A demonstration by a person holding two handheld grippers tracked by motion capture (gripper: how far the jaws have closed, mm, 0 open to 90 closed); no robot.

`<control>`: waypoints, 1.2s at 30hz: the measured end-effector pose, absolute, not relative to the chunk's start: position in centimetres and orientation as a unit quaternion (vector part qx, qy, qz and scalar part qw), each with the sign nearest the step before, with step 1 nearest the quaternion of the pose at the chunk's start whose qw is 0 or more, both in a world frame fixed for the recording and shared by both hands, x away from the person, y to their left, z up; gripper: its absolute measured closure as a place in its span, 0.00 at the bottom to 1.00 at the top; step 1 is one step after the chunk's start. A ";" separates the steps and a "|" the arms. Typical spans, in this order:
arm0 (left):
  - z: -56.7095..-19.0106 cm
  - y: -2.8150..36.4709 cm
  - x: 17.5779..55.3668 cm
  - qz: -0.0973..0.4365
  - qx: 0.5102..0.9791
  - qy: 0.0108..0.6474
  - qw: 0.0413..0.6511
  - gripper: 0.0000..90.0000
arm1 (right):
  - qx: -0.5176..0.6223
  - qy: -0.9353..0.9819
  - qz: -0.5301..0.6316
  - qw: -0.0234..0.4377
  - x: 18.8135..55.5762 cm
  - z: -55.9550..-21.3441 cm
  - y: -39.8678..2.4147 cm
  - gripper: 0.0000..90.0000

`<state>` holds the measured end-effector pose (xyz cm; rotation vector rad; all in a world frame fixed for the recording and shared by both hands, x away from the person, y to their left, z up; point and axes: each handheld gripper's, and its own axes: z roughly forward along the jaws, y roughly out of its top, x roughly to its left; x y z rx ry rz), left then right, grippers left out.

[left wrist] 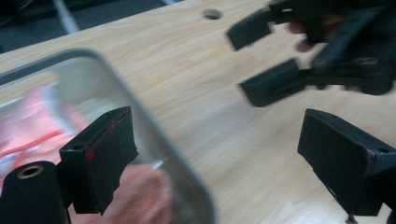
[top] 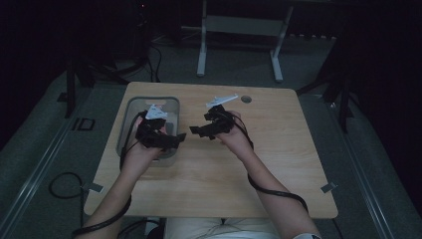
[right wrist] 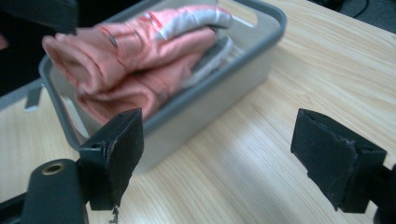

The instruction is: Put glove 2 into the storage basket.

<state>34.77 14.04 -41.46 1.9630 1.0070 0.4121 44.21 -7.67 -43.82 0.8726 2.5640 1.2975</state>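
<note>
A grey plastic bin (right wrist: 212,116) stands on the left part of the wooden table (top: 278,149). In it lies a pink padded fabric item with grey trim (right wrist: 140,51), possibly gloves, which shows blurred in the left gripper view (left wrist: 28,121). My left gripper (top: 171,140) hovers over the bin's right rim (left wrist: 140,112), open, with nothing between its jaws. My right gripper (top: 199,132) is just right of the bin and points at it, open and empty. The two grippers face each other a short way apart. The right gripper (left wrist: 266,60) also appears in the left gripper view.
A round cable hole (top: 246,99) sits near the table's far edge. A white desk frame (top: 201,55) stands on the floor beyond the table. Cables trail from both grippers past the near edge. Bare wood lies to the right (top: 288,129).
</note>
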 end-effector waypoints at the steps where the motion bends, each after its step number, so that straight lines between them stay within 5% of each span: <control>1: -41.6 13.5 34.6 0.157 0.791 0.399 0.437 0.12 | 0.290 0.853 0.428 0.068 44.2 -44.0 -8.0 0.19; 36: -50.6 4.9 31.2 0.063 0.861 0.275 0.424 0.12 | 0.254 0.870 0.416 0.077 39.5 -52.6 -15.0 0.16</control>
